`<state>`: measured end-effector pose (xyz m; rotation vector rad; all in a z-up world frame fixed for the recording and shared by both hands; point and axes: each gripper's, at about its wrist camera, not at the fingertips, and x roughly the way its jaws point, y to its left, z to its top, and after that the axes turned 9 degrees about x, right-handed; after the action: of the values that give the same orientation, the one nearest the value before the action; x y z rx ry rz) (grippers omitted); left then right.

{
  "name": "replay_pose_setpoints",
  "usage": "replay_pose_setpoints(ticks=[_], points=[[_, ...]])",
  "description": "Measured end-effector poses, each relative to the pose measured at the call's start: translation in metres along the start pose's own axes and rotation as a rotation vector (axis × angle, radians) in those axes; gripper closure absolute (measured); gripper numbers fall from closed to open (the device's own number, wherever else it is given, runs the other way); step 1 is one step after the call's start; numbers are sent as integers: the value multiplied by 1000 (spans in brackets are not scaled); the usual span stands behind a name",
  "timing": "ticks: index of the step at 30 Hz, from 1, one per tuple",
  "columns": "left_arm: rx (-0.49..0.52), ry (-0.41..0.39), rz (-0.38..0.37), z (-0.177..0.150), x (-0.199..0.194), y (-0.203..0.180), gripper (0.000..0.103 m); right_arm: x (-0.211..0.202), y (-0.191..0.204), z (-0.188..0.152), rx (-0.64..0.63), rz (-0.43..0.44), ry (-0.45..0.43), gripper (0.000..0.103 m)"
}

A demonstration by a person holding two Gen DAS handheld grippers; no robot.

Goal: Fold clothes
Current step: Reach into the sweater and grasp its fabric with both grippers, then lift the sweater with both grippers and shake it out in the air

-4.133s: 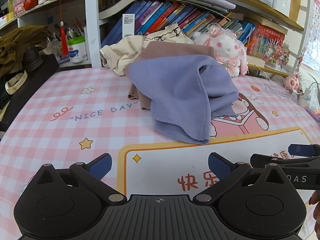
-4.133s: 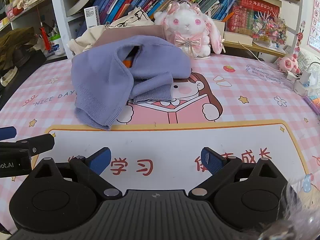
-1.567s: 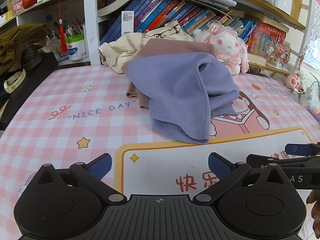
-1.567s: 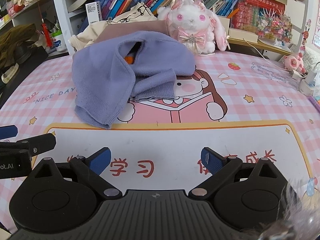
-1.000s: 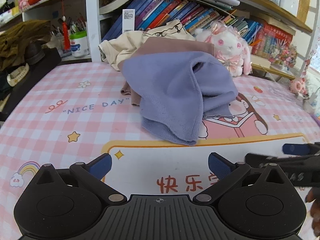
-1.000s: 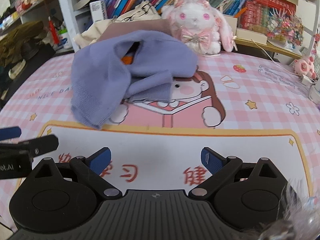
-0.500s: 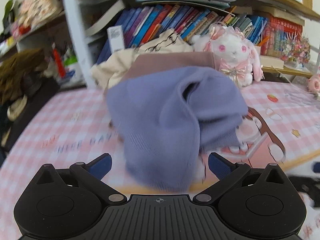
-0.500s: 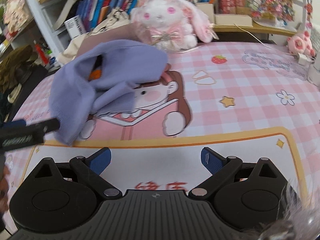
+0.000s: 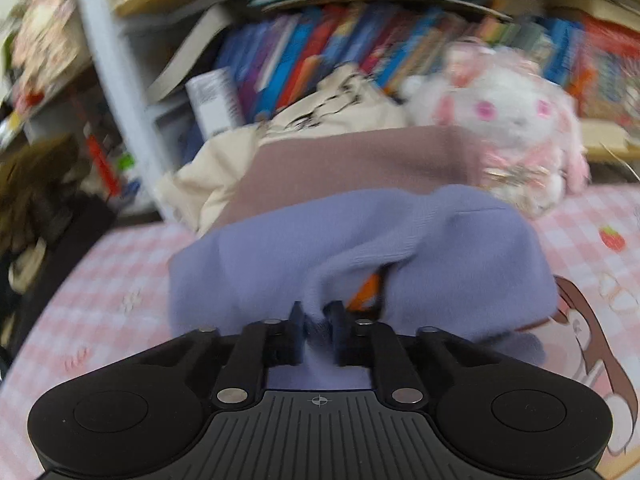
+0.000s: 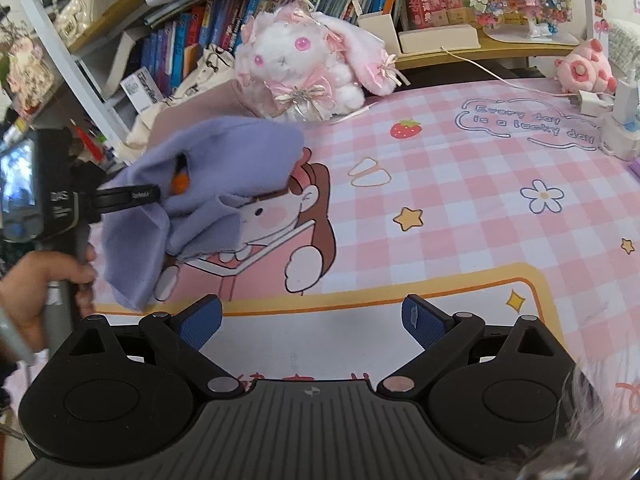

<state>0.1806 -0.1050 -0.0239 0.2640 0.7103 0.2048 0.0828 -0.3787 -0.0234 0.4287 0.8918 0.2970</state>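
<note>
Since half a second ago my left claw (image 9: 317, 320) has gone from spread wide and short of the pile to pressed in on the purple sweater (image 9: 256, 264), with a fold of knit pinched between its two blue fingertips (image 9: 296, 315). My right claw (image 10: 311, 320) has swung to the right and hangs spread above the tabletop (image 10: 460, 216), its two pads well apart with nothing between them.

From the right wrist view I see my left hand (image 10: 38, 280) gripping the handle at the left edge, the black fingers of the left claw reaching into the sweater. The sweater lies crumpled at the left of the pink checked mat (image 10: 480, 184), partly over the printed cartoon girl (image 10: 288, 216). One spot of orange (image 10: 181, 179) shows inside its opening; I cannot tell what it is.

Behind the sweater I count two more garments: one mauve piece (image 9: 360, 160) directly under and behind it, and one cream piece (image 9: 320, 116) heaped farther back against the shelf. One white plush rabbit (image 10: 304, 56) with pink bows sits just right of them, touching the mauve cloth. Farthest back is one row of books (image 10: 208, 36) on the shelf. The left view is blurred, so finer detail there is lost.
</note>
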Motion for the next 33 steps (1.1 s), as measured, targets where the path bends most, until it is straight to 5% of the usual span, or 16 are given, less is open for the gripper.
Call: replay_pose_setpoints(ticks=[4, 9, 15, 25, 33], points=[[-1, -44, -16, -14, -31, 11, 97, -1, -6, 7, 51, 97, 20, 6], [152, -167, -12, -38, -109, 8, 97, 15, -8, 21, 181, 245, 82, 6], [209, -195, 5, -72, -177, 7, 97, 35, 0, 35, 263, 337, 130, 6], [227, -113, 20, -114, -205, -1, 97, 46, -16, 26, 403, 333, 204, 10], [240, -87, 31, -119, -203, 1, 96, 36, -26, 28, 301, 233, 163, 34]])
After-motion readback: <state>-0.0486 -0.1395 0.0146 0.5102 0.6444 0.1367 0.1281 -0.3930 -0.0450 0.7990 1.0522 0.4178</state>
